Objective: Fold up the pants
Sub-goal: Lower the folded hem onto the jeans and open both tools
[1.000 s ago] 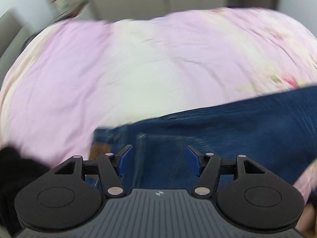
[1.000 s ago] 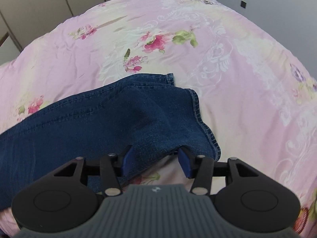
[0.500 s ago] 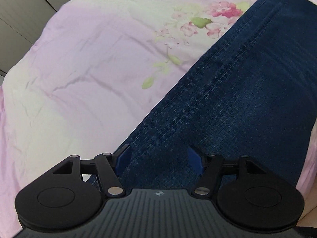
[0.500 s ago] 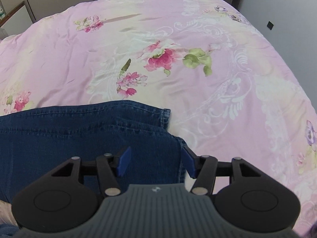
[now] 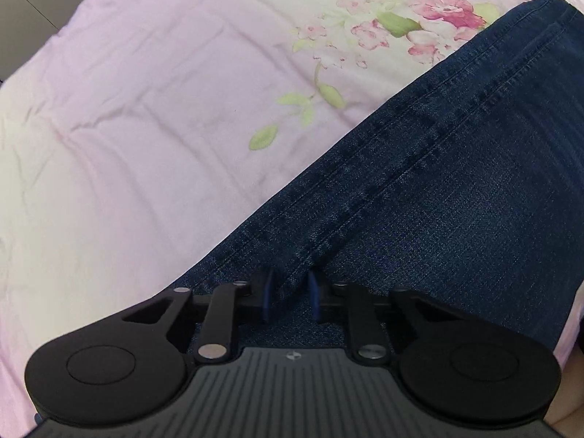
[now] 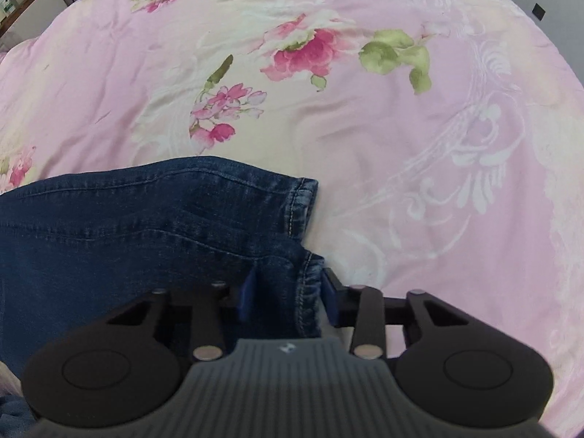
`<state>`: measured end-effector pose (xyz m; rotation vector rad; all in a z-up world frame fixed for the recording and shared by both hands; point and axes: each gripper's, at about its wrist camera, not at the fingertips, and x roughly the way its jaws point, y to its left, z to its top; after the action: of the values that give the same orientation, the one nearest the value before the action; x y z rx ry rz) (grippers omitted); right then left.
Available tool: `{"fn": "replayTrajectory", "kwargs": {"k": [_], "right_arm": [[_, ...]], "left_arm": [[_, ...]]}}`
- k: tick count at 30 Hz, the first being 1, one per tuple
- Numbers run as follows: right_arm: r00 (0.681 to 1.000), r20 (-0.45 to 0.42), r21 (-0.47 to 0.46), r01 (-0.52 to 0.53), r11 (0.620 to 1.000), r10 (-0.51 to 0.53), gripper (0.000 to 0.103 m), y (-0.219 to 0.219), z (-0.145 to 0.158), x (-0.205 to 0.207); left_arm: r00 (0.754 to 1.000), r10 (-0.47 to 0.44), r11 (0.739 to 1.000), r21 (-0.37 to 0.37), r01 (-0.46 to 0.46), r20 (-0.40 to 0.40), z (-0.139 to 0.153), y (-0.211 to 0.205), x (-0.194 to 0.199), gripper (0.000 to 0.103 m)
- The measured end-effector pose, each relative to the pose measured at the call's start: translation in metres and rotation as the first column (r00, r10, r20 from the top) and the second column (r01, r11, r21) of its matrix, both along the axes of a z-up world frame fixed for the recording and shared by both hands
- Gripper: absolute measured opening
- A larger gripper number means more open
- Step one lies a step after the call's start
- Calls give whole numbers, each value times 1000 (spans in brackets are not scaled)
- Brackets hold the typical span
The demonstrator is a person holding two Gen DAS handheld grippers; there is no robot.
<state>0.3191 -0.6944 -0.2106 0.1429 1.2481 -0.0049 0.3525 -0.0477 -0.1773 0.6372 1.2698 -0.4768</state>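
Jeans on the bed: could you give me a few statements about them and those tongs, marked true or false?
1. The jeans lie on a pink flowered bedspread. True.
2. The right tongs are at the waistband. False: they are closing at the hem of a leg, with denim between them.
3. The left tongs have denim between them. True; they are closing on it.
4. The jeans are black. False: dark blue.
5. A shirt lies beside the jeans. False: none shows.

The pants point(image 5: 419, 189) lie flat on the bed point(image 5: 146, 127). The left tool point(image 5: 291, 294) sits over a seam along a leg, its jaws closing with cloth between them. The right tool point(image 6: 286, 292) straddles the nearer hem, jaws closing, the other leg's hem point(image 6: 301, 204) just behind.
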Motion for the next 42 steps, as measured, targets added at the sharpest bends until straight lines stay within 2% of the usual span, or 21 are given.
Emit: {"fn": "replayTrajectory", "kwargs": {"k": [2, 5, 10, 13, 15, 18, 21, 24, 27, 28, 29, 32, 34, 37, 39, 40, 42], "right_arm": [[999, 46, -35, -11, 999, 12, 14, 9, 9, -12], [993, 118, -93, -5, 996, 16, 13, 18, 32, -30], [970, 238, -166, -3, 986, 43, 11, 29, 88, -52], [958, 275, -197, -25, 980, 79, 11, 41, 111, -51], [958, 273, -206, -25, 978, 82, 11, 45, 113, -43], [969, 243, -196, 2, 981, 46, 11, 47, 94, -18], [986, 168, -204, 11, 979, 24, 11, 48, 58, 6], [993, 120, -180, 28, 983, -6, 12, 45, 24, 20], [996, 83, -127, 47, 991, -36, 24, 37, 3, 25], [995, 87, -118, 55, 992, -45, 34, 34, 2, 24], [993, 102, -104, 63, 993, -52, 38, 29, 4, 21], [980, 141, 2, 138, 990, -137, 48, 3, 12, 10], [968, 129, 107, 201, 974, -214, 49, -17, 10, 7], [955, 88, 241, 254, 937, -282, 49, -30, -10, 7], [949, 54, 277, 283, 918, -309, 57, -26, -31, 10], [944, 43, 297, 302, 906, -329, 58, -24, -41, 10], [935, 67, 297, 313, 902, -347, 46, -16, -48, 8]], "left_arm": [[999, 11, 1000, 10, -12, 41, 4, -1, -10, 12], [993, 63, 998, -32, -60, 101, 21, 6, -24, 8], [969, 164, 982, -127, -142, 184, 60, 21, -44, 6], [961, 211, 969, -169, -181, 181, 75, 39, -51, 5], [951, 237, 963, -173, -204, 197, 80, 44, -46, 5], [949, 256, 960, -162, -228, 184, 79, 38, -27, 5], [954, 246, 966, -129, -226, 172, 61, 30, -15, 5], [950, 274, 959, -112, -259, 152, 44, 31, -5, 4], [948, 292, 955, -100, -281, 128, 32, 32, 2, 4], [949, 290, 955, -95, -280, 126, 30, 31, 3, 4], [950, 285, 957, -86, -276, 124, 25, 28, 4, 4], [951, 289, 957, -73, -282, 113, 16, 26, 7, 4], [947, 303, 952, -70, -297, 106, 11, 25, 8, 4], [942, 319, 947, -61, -314, 102, 7, 23, 9, 4], [942, 321, 947, -54, -316, 101, 7, 23, 9, 4], [941, 324, 946, -54, -320, 99, 8, 23, 9, 4], [938, 334, 942, -54, -330, 93, 9, 23, 10, 4]]}}
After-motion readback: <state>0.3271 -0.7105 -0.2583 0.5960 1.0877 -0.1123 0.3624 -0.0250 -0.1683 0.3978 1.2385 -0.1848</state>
